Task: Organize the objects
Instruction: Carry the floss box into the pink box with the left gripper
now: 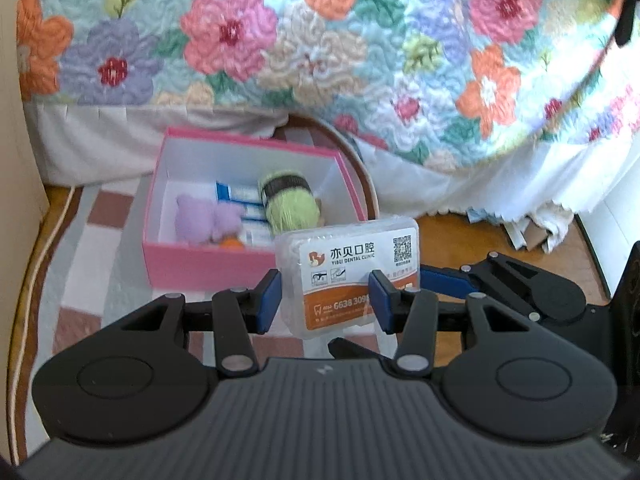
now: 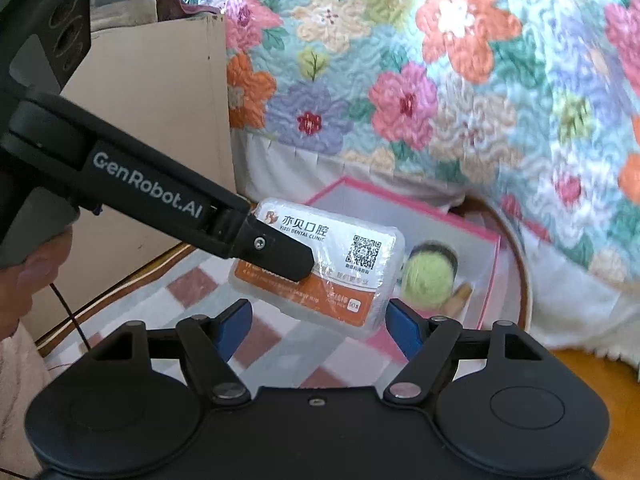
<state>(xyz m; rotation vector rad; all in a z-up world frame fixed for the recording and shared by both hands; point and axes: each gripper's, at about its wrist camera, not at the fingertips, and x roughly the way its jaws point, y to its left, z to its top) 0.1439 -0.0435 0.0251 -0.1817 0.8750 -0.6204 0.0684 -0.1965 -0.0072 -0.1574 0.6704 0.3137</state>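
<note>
A clear plastic dental-clinic case (image 1: 349, 276) hangs above the checked mat (image 1: 84, 248), pinched between the left gripper's (image 1: 326, 298) blue pads, just in front of the pink box (image 1: 208, 268) holding green yarn (image 1: 289, 205) and a purple plush (image 1: 208, 220). The right gripper (image 2: 318, 326) waits below it, jaws wide and empty, before the floral quilt (image 1: 320, 40).

The clear plastic case (image 1: 352, 276) has a label that says 亦贝口腔 with "YIBEI DENTAL CLINIC" under it, plus a QR code on the right and an orange strip with a partly covered number, "6638 309" is all I can make out. From the right wrist view the left gripper (image 2: 296, 268) arm has "GenRobot.AI" printed in white along it.
</note>
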